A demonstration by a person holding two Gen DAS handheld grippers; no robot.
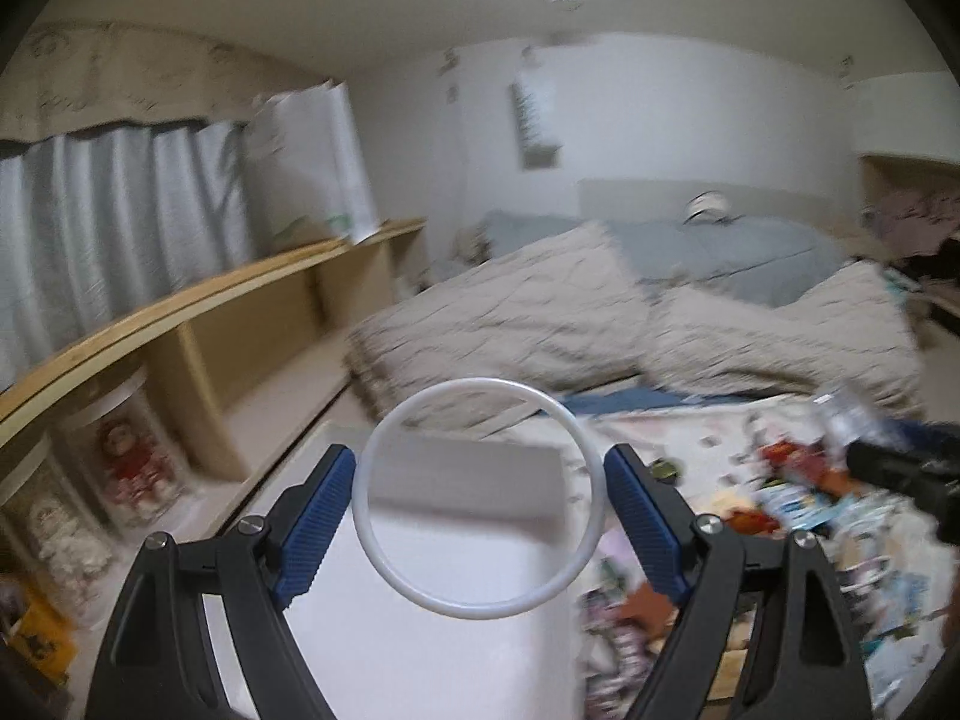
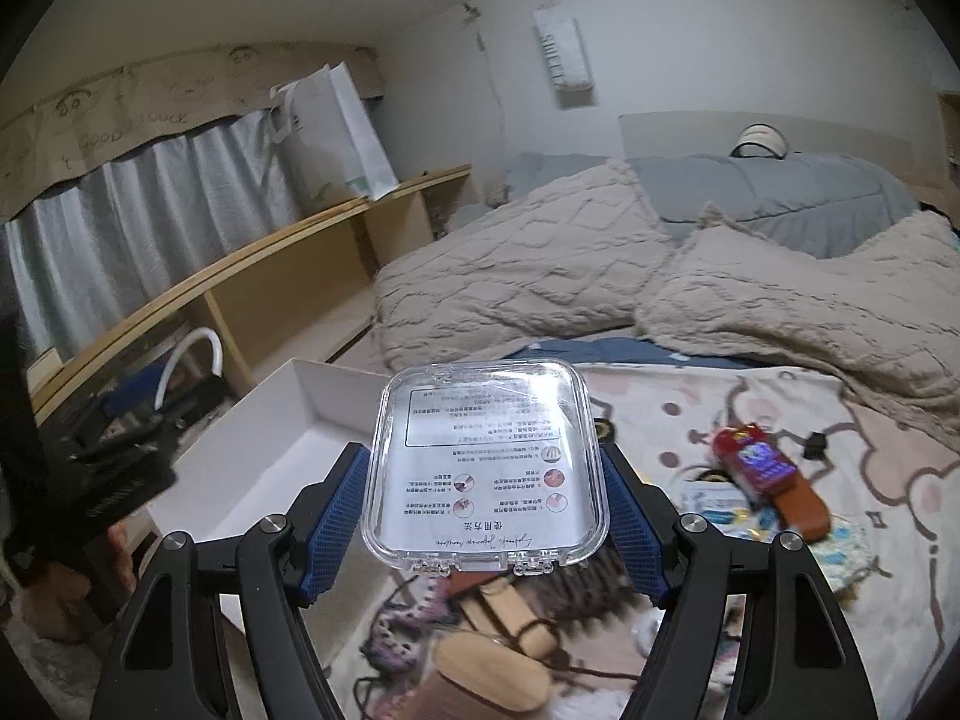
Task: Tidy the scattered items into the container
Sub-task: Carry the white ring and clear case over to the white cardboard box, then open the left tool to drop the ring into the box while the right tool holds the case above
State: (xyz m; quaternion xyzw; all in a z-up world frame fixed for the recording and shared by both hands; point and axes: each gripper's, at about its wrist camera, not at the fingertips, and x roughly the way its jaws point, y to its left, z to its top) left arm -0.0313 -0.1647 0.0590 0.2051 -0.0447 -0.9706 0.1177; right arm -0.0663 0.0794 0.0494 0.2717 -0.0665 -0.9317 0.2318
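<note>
Left tool (image 1: 480, 501) clamps thin white plastic ring (image 1: 477, 501) above shallow white cardboard box (image 1: 420, 600); right tool (image 2: 483, 510) clamps clear plastic case (image 2: 486, 468), box lying to its left

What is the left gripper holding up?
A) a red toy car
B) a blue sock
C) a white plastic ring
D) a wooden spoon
C: in the left wrist view, a round white plastic ring sits pinched between the left gripper and its blue ribbed pads, above the white open box.
</note>
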